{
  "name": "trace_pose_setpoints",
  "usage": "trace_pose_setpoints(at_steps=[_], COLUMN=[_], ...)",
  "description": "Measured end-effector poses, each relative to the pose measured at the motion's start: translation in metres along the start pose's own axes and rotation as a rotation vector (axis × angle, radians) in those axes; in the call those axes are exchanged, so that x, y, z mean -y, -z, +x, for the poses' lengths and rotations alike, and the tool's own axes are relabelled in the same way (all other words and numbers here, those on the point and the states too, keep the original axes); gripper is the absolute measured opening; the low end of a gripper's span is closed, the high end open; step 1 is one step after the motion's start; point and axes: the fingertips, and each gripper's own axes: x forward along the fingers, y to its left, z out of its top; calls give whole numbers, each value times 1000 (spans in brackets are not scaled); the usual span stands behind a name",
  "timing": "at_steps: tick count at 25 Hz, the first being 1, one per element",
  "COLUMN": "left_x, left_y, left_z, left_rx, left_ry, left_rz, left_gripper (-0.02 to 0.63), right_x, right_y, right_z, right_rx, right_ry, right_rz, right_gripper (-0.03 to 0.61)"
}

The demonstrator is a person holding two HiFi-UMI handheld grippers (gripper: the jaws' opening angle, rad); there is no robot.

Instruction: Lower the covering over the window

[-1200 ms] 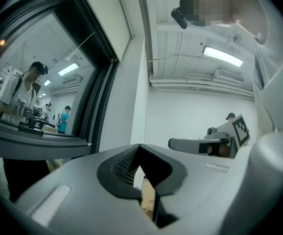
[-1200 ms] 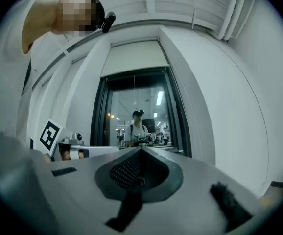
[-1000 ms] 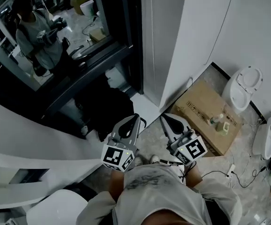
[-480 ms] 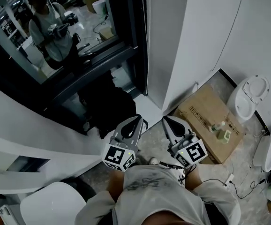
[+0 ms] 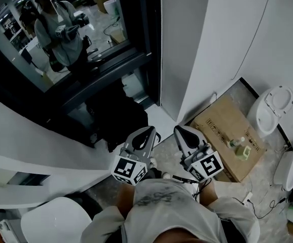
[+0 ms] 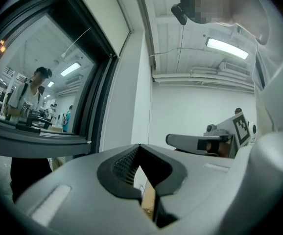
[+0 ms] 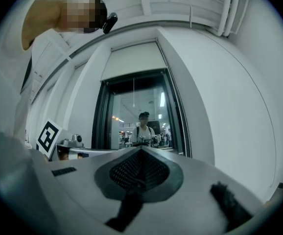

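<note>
Head view — both sets of jaws shut, nothing held

Close in front of the person's chest, the left gripper (image 5: 145, 131) and the right gripper (image 5: 183, 129) are held side by side, tips pointing away. The left gripper view shows its jaws pressed together to a point, with nothing between them. The right gripper view shows the same: jaws together and empty.

Past the 2 tips, a cardboard box (image 5: 226, 130) lies on the floor with a small bottle (image 5: 234, 143) on top. A white toilet (image 5: 269, 108) stands beyond it by the wall.

Farther off is the dark-framed window (image 5: 70, 39), its glass reflecting the person. In the right gripper view the covering (image 7: 134, 60) — a white blind — spans only the top of the window opening. A thin cord (image 7: 133, 93) hangs below it, well apart from both grippers.
</note>
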Motion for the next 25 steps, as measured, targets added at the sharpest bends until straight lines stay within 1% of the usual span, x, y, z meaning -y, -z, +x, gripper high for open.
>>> trace_pose_setpoints(at_steps=[14,25], left_x=[-64,-112], left_y=[0,-12], left_z=[46,68], left_rx=[5,21], left_ry=[35,63], left_rz=[-17,-18], left_gripper=[2,2], right_x=[37,51], right_y=[13,12], right_z=[67,120], right_rx=[-31,-45], right_ry=[39,56], right_rz=[-11,-29], right_gripper=[17,17])
